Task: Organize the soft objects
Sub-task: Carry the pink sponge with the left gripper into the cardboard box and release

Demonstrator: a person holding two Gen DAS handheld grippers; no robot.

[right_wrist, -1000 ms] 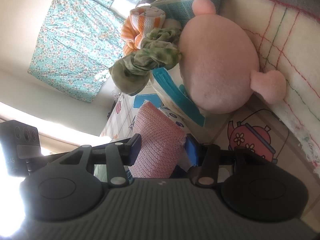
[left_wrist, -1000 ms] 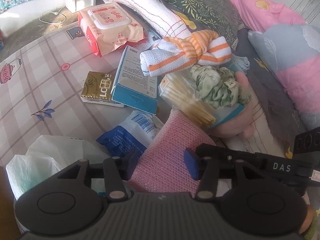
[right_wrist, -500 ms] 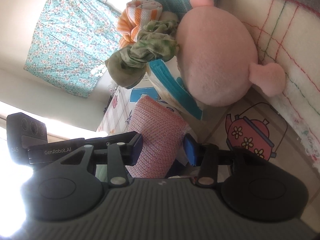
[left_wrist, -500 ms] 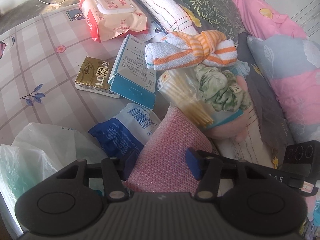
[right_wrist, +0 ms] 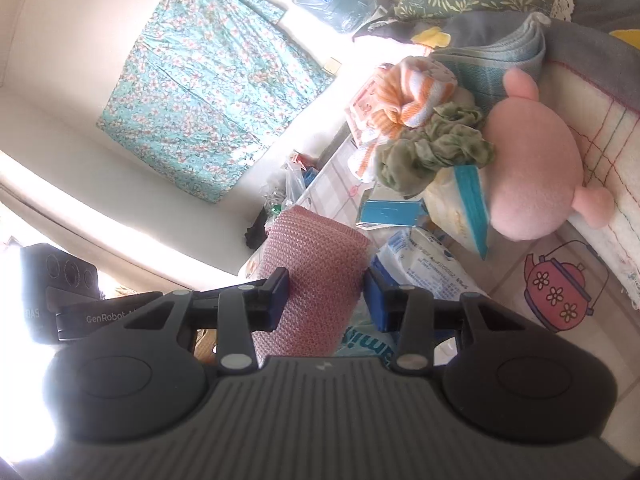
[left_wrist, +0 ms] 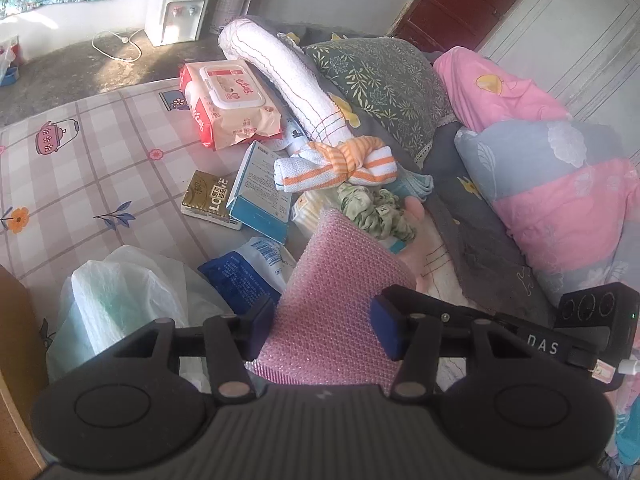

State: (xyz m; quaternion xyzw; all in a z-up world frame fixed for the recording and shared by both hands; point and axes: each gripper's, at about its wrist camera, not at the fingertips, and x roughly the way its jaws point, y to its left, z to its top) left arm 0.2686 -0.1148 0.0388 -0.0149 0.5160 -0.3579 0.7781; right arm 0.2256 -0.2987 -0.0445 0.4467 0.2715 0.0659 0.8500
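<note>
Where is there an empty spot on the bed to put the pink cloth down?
The checked sheet is bare to the left of the gold box and the wipes pack, up to the teapot print. It is crowded around the knotted striped towel, green scrunchie and blue box; pillows fill the right.

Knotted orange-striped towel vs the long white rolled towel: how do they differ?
The knotted orange-striped towel is short, tied in the middle, with orange stripes; the long white rolled towel is much longer, unknotted, with thin coloured lines. The knotted one lies at the long roll's near end. Both are rolled terry cloth.
</note>
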